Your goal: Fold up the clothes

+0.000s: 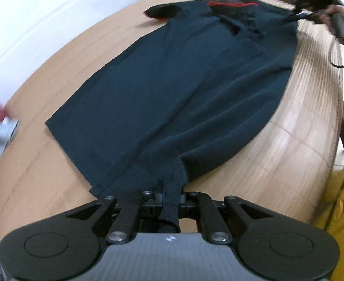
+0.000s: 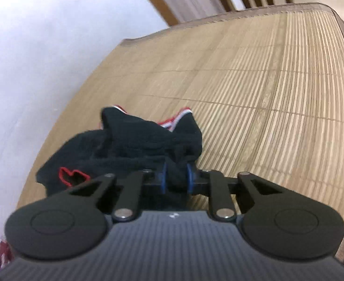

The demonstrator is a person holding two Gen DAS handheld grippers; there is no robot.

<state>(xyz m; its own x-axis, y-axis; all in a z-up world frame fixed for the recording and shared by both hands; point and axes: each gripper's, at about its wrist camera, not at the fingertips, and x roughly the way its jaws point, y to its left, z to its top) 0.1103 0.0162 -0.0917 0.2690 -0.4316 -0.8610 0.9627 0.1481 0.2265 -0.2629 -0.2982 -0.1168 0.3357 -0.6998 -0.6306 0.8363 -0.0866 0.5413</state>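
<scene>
The left gripper (image 1: pixel 169 199) is clamped on the hem of a dark navy shirt (image 1: pixel 172 89) spread on the bamboo-matted bench (image 1: pixel 289 145). The right gripper (image 2: pixel 176 180) pinches the shirt's shoulder fabric. A red-outlined patch (image 2: pixel 72 175) shows no legible writing.

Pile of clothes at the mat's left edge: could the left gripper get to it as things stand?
Probably not yet: the left gripper is shut on the dark shirt's hem. The pile of clothes lies beside it across bare mat, so releasing would free it.
</scene>
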